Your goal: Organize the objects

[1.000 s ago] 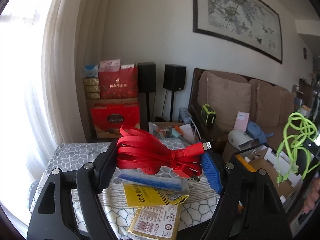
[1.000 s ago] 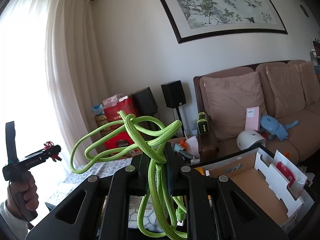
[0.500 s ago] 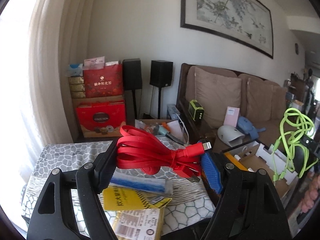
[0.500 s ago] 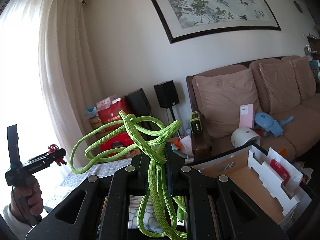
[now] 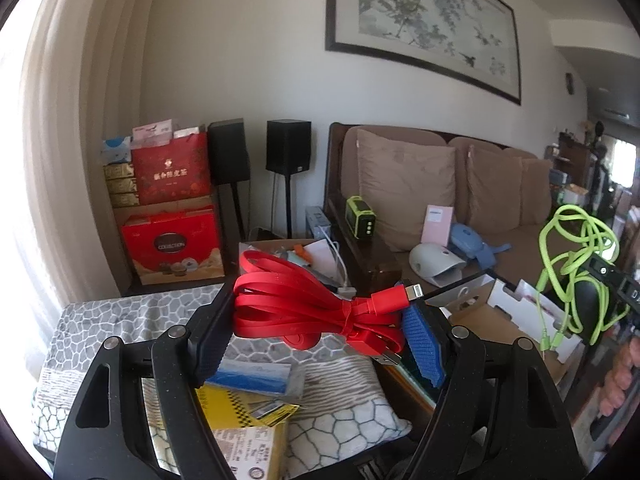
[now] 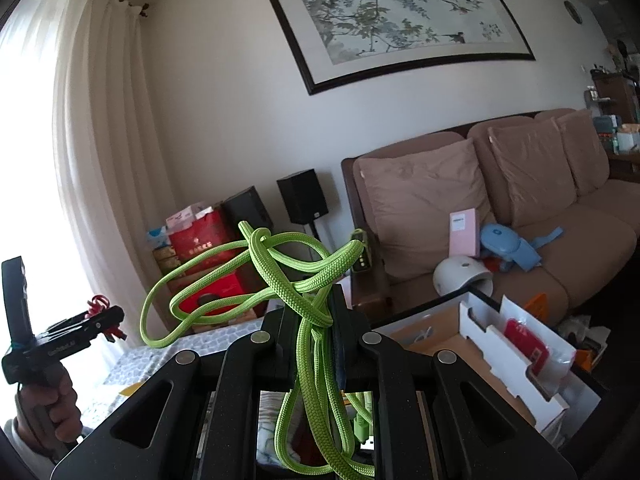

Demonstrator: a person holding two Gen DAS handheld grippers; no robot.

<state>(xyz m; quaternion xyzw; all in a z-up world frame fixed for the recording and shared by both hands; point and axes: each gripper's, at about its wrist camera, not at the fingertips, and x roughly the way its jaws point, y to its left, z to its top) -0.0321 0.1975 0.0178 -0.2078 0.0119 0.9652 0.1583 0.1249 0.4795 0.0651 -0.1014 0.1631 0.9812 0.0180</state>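
A bundled flat red cable (image 5: 304,312) with a white plug end spans my left gripper (image 5: 320,328), whose jaws are shut on it above the patterned table cloth (image 5: 120,320). In the right wrist view my right gripper (image 6: 316,320) is shut on a tangled green braided cable (image 6: 288,280) that loops up and hangs down between the fingers. The green cable (image 5: 576,264) also shows at the right edge of the left wrist view. The left gripper (image 6: 100,318) with the red cable appears far left in the right wrist view, held by a hand (image 6: 48,408).
An open cardboard box (image 6: 448,344) with white dividers and a red packet stands to the right. Yellow packets (image 5: 240,404) and a blue pouch (image 5: 256,374) lie on the cloth. Behind are a brown sofa (image 5: 500,200), speakers (image 5: 288,146) and red gift boxes (image 5: 172,244).
Both views have swung to the right: the sofa and the divided box have drifted left in the pictures. Each gripper keeps its hold on its cable.
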